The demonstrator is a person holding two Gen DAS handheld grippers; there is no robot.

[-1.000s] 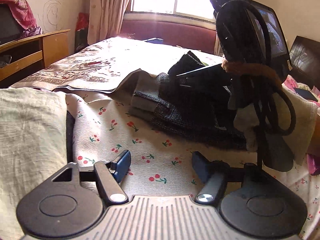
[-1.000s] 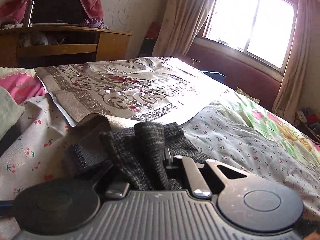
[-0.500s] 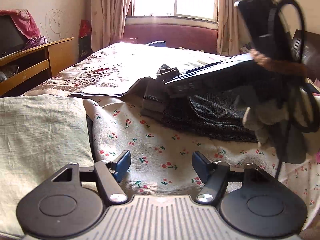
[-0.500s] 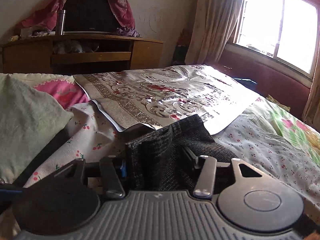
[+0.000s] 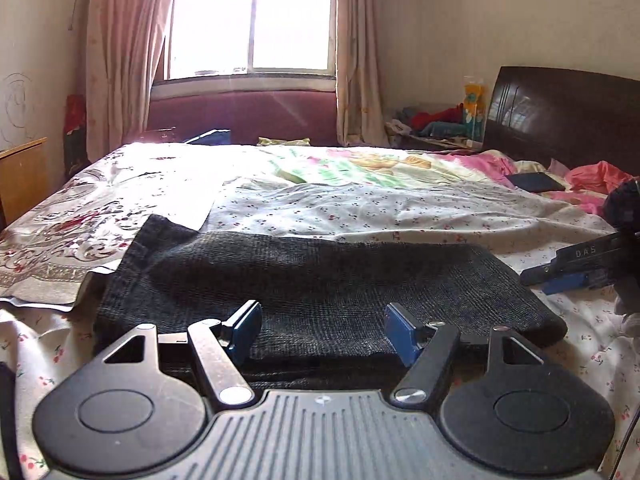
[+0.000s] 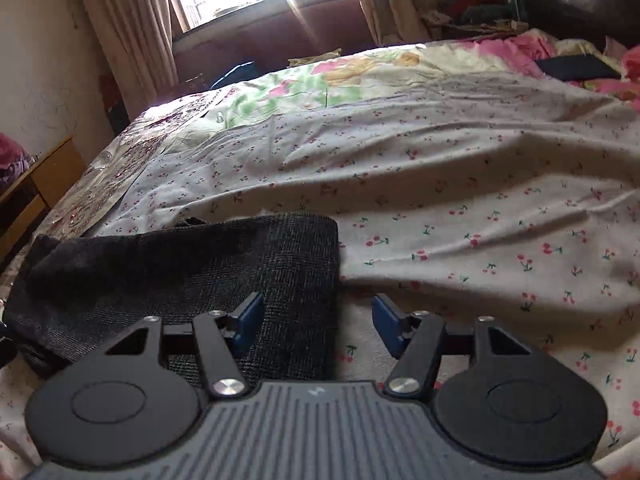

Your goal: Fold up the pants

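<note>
Two grippers, jaws apart | pants [image 5: 312,280] folded on bedsheet [image 6: 460,184]

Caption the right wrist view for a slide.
Open right hand-held gripper over the edge of folded dark pants on a cherry-print sheet.

Bedsheet [image 6: 460,184] beyond pants [image 5: 320,280] lies bare; far-right phone [image 5: 534,181] & pink cloth [image 5: 596,176] obstruct.

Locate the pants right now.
The dark folded pants lie flat on the cherry-print bedsheet, just ahead of the open left tool; right view shows them lower left.
</note>
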